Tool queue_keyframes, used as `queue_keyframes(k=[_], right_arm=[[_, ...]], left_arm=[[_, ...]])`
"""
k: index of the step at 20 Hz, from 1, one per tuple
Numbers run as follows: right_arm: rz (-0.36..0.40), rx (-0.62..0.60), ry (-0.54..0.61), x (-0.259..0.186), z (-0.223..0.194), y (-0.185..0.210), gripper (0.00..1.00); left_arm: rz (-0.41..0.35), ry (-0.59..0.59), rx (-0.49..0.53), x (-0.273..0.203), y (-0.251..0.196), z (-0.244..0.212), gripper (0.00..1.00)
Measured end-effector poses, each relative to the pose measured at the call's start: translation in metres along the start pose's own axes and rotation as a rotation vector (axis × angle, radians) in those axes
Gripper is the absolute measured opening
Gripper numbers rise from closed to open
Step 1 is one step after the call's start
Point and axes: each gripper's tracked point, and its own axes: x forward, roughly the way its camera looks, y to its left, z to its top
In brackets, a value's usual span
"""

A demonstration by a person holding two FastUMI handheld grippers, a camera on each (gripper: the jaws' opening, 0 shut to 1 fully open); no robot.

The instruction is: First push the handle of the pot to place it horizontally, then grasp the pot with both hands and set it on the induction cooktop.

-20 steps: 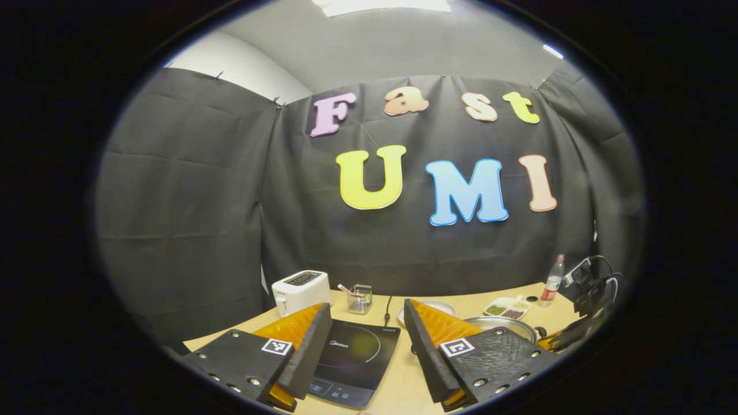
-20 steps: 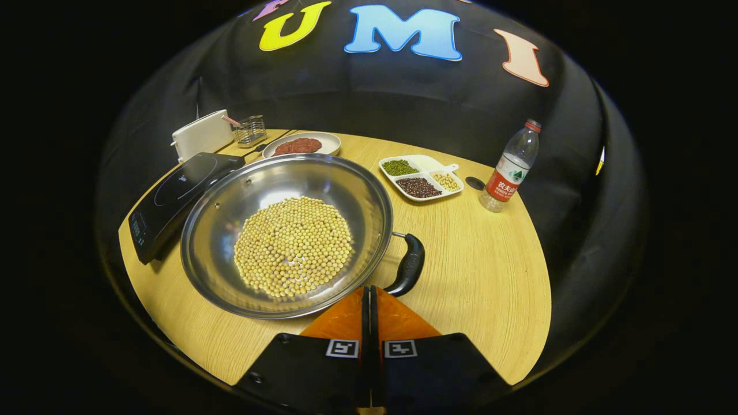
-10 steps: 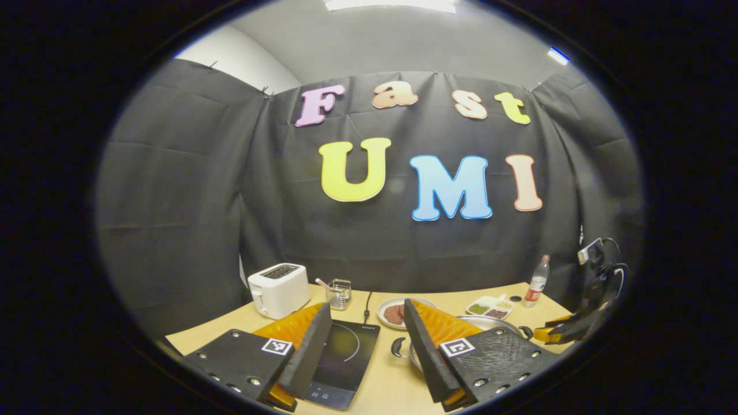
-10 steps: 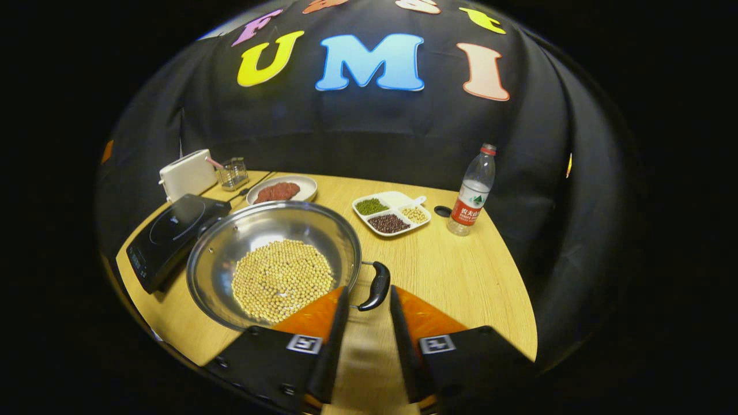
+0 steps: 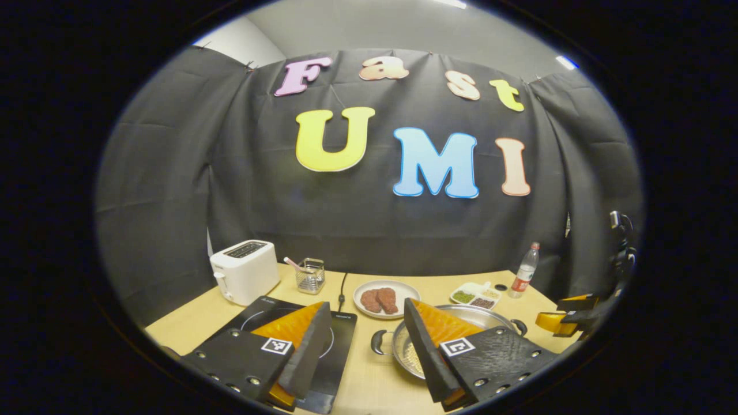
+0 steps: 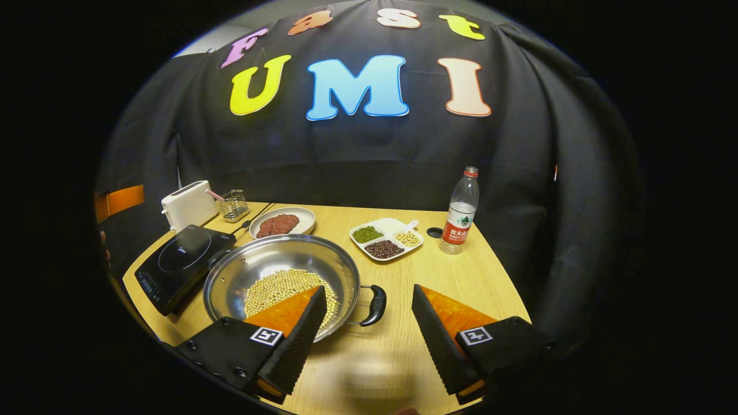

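A steel pot (image 6: 271,268) holding yellow soybeans sits on the wooden table, just right of the black induction cooktop (image 6: 181,262). Its black handles point left and right; the right handle (image 6: 376,305) lies just beyond my right gripper (image 6: 369,290), which is open and holds nothing. In the left gripper view, my left gripper (image 5: 366,305) is open above the gap between the cooktop (image 5: 343,340) and the pot (image 5: 490,314), with the pot's left handle (image 5: 377,341) just ahead. The right gripper (image 5: 568,320) shows at the far right there.
At the back of the table stand a white toaster (image 6: 187,204), a small wire holder (image 6: 233,204), a plate of meat (image 6: 282,223), a divided dish of beans (image 6: 385,239), a water bottle (image 6: 458,213) and its cap (image 6: 434,232). The table's front edge is close.
My right gripper went from shut beside the pot's right handle to open and drew back. The left gripper pulled back, bringing the cooktop and the pot's left handle into sight.
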Motion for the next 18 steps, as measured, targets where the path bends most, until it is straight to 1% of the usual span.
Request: queue_keyframes(k=[1, 2, 3, 4, 5, 6, 7, 9, 11, 12, 13, 14, 15, 18], right_arm=[[-0.003, -0.004, 0.006, 0.002, -0.001, -0.001, 0.92], [-0.004, -0.008, 0.008, 0.005, -0.002, -0.001, 0.95], [-0.005, -0.009, 0.007, 0.007, -0.001, -0.002, 0.95], [-0.003, -0.009, 0.006, 0.009, -0.002, 0.0, 0.95], [-0.002, -0.007, 0.005, 0.011, -0.001, 0.0, 0.95], [-0.001, -0.006, 0.004, 0.014, -0.001, 0.0, 0.95], [-0.002, -0.008, 0.007, 0.016, -0.003, -0.001, 0.95], [-0.007, -0.008, 0.013, 0.022, -0.004, -0.003, 0.95], [-0.01, -0.001, 0.021, 0.027, -0.006, -0.004, 0.95], [-0.012, 0.003, 0.023, 0.03, -0.007, -0.005, 0.95], [-0.013, 0.007, 0.026, 0.033, -0.008, -0.005, 0.95], [-0.012, 0.01, 0.031, 0.036, -0.009, -0.005, 0.95], [-0.012, 0.013, 0.037, 0.039, -0.01, -0.005, 0.95], [-0.007, 0.018, 0.055, 0.048, -0.015, -0.003, 0.95]], left_arm=[[-0.008, 0.014, 0.021, 0.008, -0.001, -0.005, 0.75], [-0.016, 0.023, 0.036, 0.015, -0.005, -0.01, 0.75], [-0.029, 0.035, 0.041, 0.022, -0.007, -0.015, 0.75], [-0.042, 0.05, 0.039, 0.029, -0.01, -0.022, 0.78], [-0.055, 0.066, 0.035, 0.036, -0.014, -0.029, 0.78], [-0.063, 0.082, 0.03, 0.043, -0.016, -0.036, 0.78], [-0.071, 0.099, 0.022, 0.049, -0.017, -0.042, 0.75], [-0.087, 0.142, 0.002, 0.062, -0.022, -0.059, 0.75], [-0.09, 0.181, -0.007, 0.074, -0.022, -0.076, 0.78], [-0.088, 0.193, -0.009, 0.079, -0.022, -0.081, 0.75], [-0.087, 0.204, -0.012, 0.085, -0.021, -0.087, 0.78], [-0.087, 0.215, -0.016, 0.09, -0.021, -0.092, 0.75], [-0.089, 0.228, -0.021, 0.095, -0.023, -0.097, 0.81], [-0.103, 0.276, -0.023, 0.108, -0.028, -0.12, 0.75]])
